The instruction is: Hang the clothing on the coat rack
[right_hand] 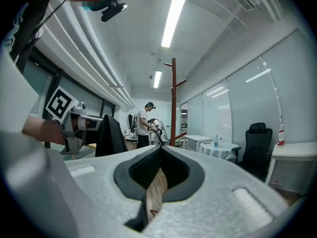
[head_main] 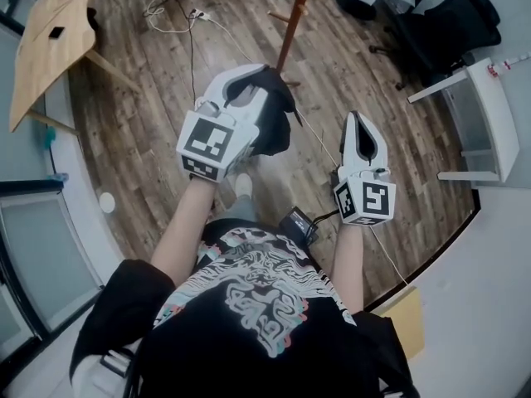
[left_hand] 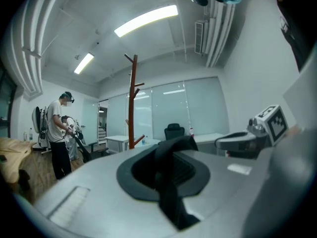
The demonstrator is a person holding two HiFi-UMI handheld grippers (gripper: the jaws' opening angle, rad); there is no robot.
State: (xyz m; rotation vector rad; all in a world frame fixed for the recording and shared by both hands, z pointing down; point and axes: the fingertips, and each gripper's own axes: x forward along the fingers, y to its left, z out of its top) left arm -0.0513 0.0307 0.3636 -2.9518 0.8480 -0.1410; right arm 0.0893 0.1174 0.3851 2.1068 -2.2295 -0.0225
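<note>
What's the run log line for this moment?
left gripper: shut on black garment | right gripper: shut, empty | coat rack: ahead, bare

No words, brands or numbers can be read anywhere; the only signs are black-and-white square markers (head_main: 206,139) on the cube of the left gripper (head_main: 249,80) and on the cube of the right gripper (head_main: 362,121); each gripper view catches such a marker on the other gripper's cube, too coarse to read as text; the white swirling print (head_main: 261,293) on the person's black shirt shows no legible letters.
</note>
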